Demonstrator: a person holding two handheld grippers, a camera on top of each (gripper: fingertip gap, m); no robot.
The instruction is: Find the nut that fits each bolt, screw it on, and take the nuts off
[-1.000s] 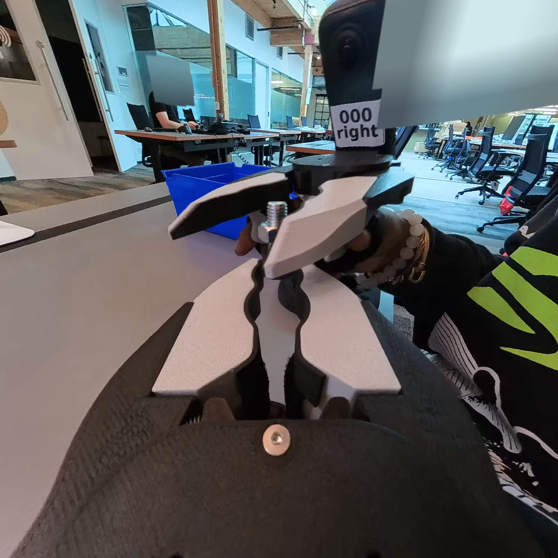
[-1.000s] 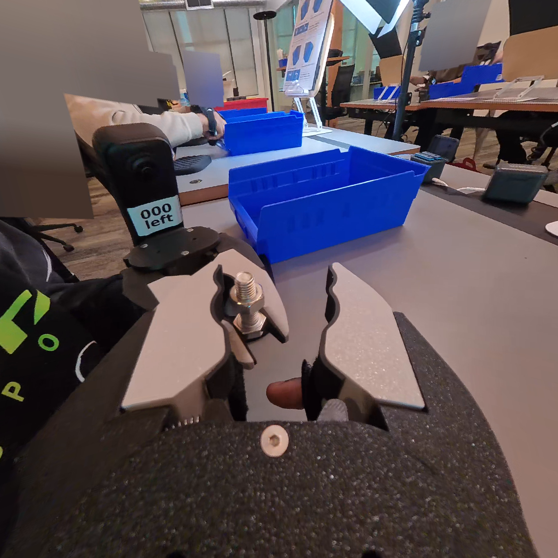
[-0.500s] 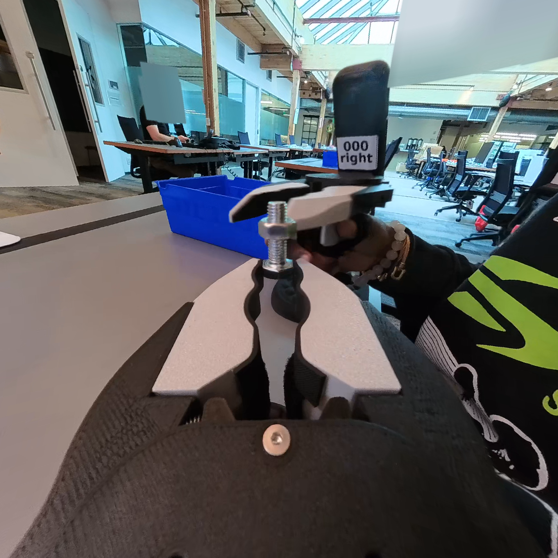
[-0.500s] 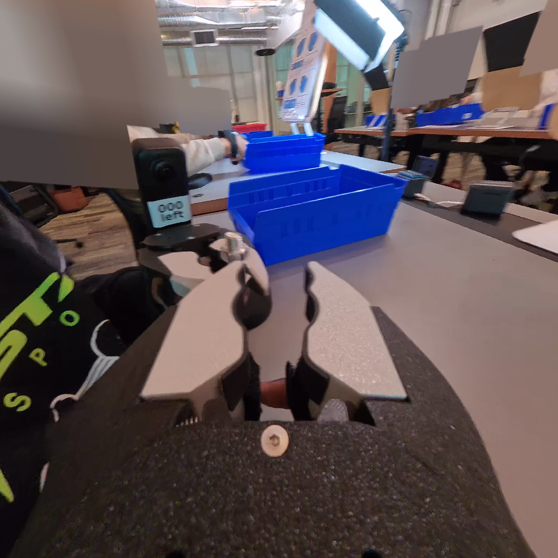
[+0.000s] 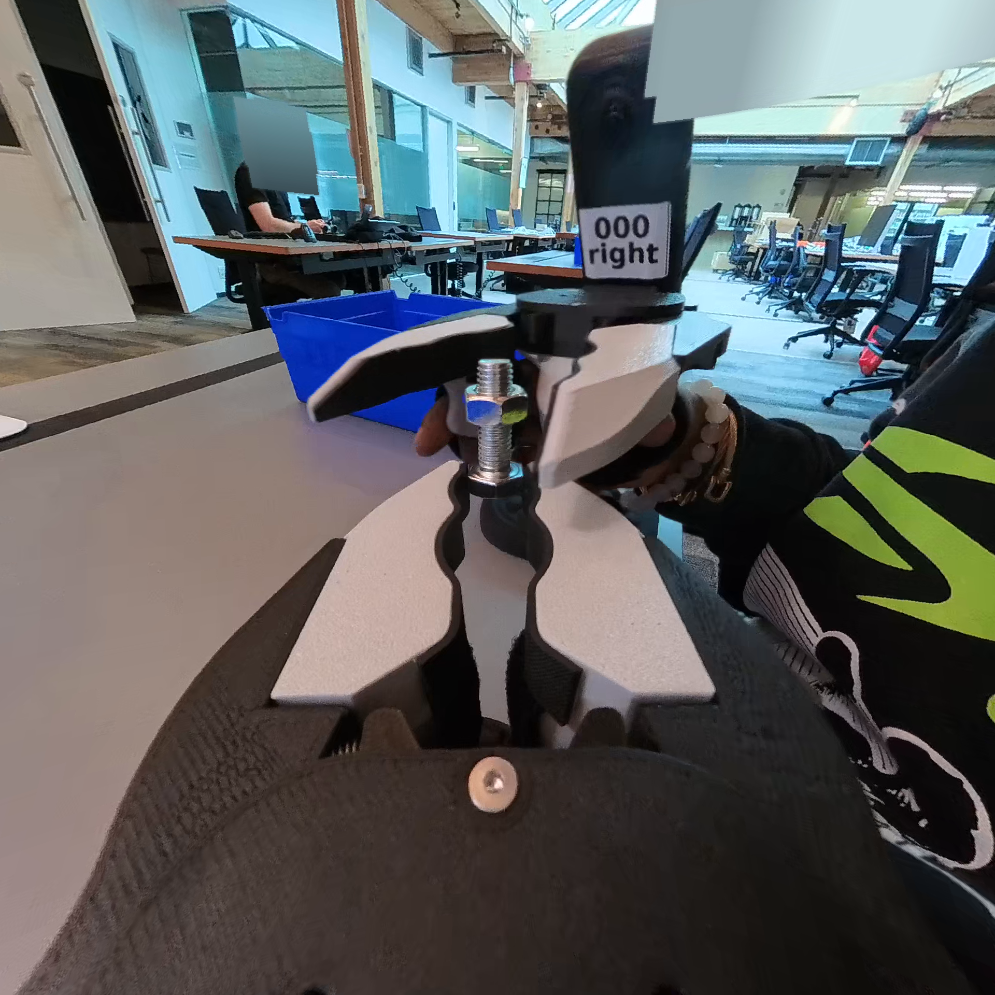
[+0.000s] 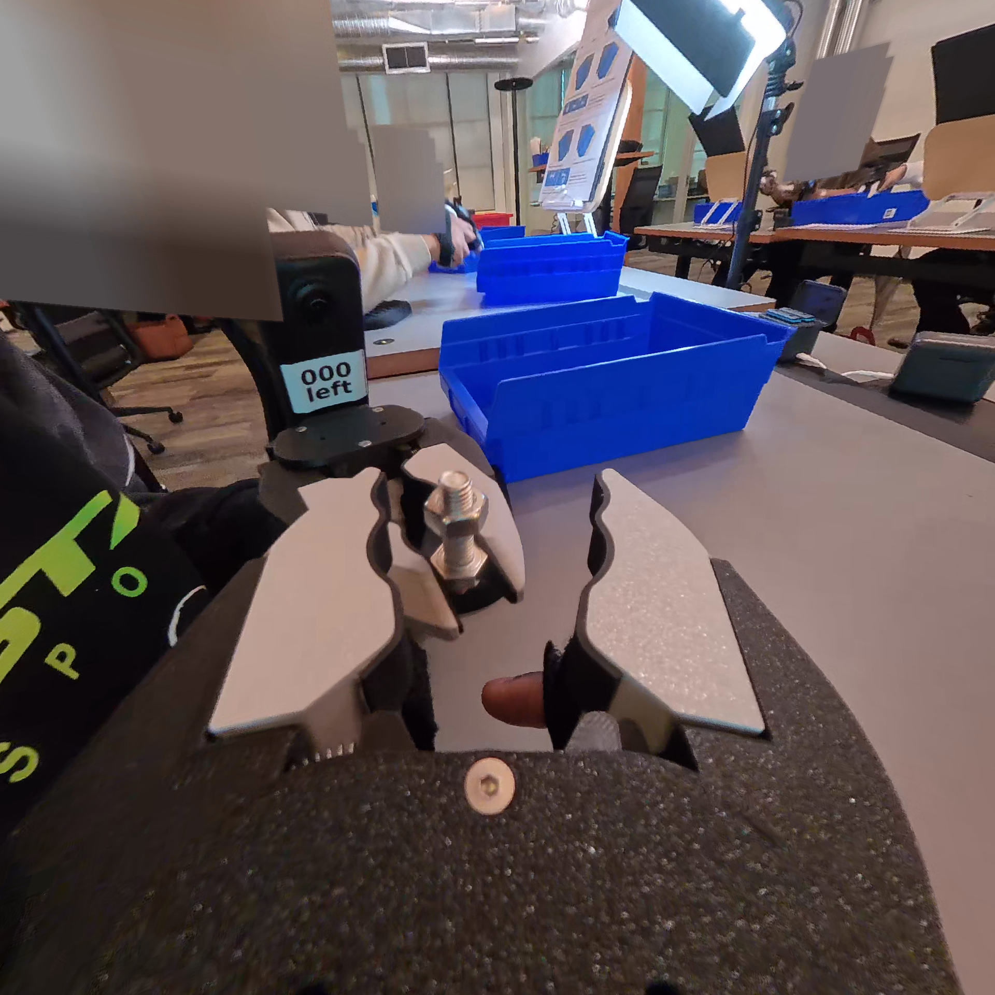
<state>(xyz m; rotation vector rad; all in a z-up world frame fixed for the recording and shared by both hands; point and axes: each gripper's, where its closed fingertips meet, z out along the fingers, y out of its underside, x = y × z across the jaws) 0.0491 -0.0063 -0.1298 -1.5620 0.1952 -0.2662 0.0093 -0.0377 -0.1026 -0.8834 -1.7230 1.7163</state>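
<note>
So the left hand-held gripper [image 5: 492, 487] is clamped on the hex head of a silver bolt [image 5: 494, 431], right at its fingertips, and the bolt stands upright with the threaded end pointing up. A silver hex nut [image 5: 495, 410] sits on the threads up near the top of the bolt, with a stretch of bare thread between it and the head.

From the right wrist view you get the same bolt [image 6: 456, 538] and nut [image 6: 455, 509] just left of centre, above the grey desk [image 6: 807, 538]. The right hand-held gripper [image 6: 487, 530] has its jaws spread wide apart and grips nothing. The bolt stands between its two fingers, closer to the left finger [image 6: 323, 581], and there's clear desk showing between the bolt and the right finger. In the left wrist view that gripper [image 5: 431, 431] reaches in from the far right side with its fingers splayed on either side of the nut, not pressing on it.

A blue plastic bin [image 6: 619, 398] sits on the desk farther back, to the right of the bolt in the right wrist view. A fingertip [image 6: 511, 700] pokes out near the base of the right gripper's fingers.
</note>
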